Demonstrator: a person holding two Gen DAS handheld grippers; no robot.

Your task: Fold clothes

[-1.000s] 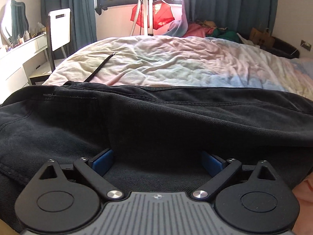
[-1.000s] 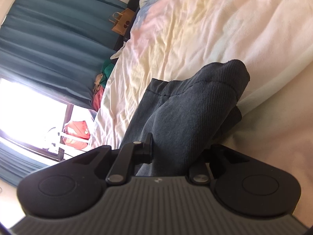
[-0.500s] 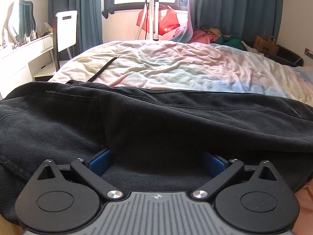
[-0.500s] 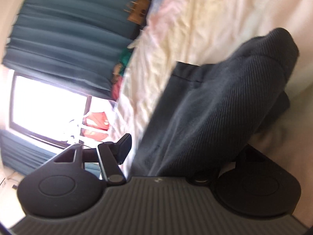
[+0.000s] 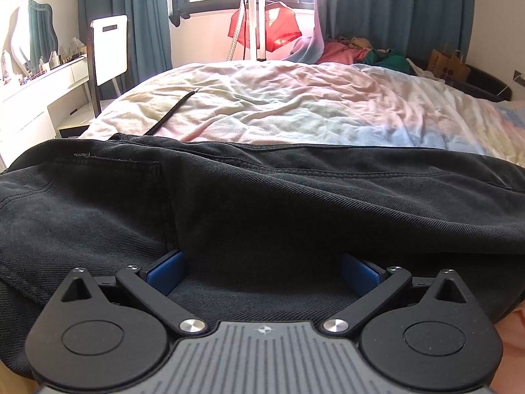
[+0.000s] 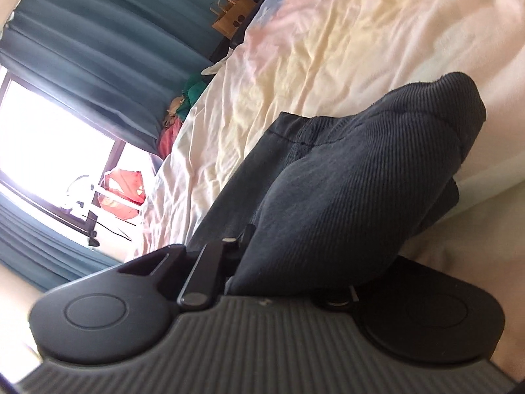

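Black denim trousers (image 5: 262,197) lie across the near edge of the bed, back pocket at the left. My left gripper (image 5: 262,262) is open, its blue pads (image 5: 167,271) wide apart with the fabric draped over the fingertips, which are hidden. In the right wrist view the camera is rolled sideways. My right gripper (image 6: 295,256) is closed in on a bunched end of the trousers (image 6: 361,180), which bulges over and hides both fingertips.
The bed (image 5: 295,108) has a rumpled pastel cover with a black cord (image 5: 174,111) on it. A white desk and chair (image 5: 108,52) stand at the left. A tripod with a red garment (image 5: 262,29), clothes pile and paper bag (image 5: 449,65) are behind.
My left gripper has lifted slightly, fabric staying over its open fingers. My right gripper opened half a second ago and has closed on the bunched trouser end again.
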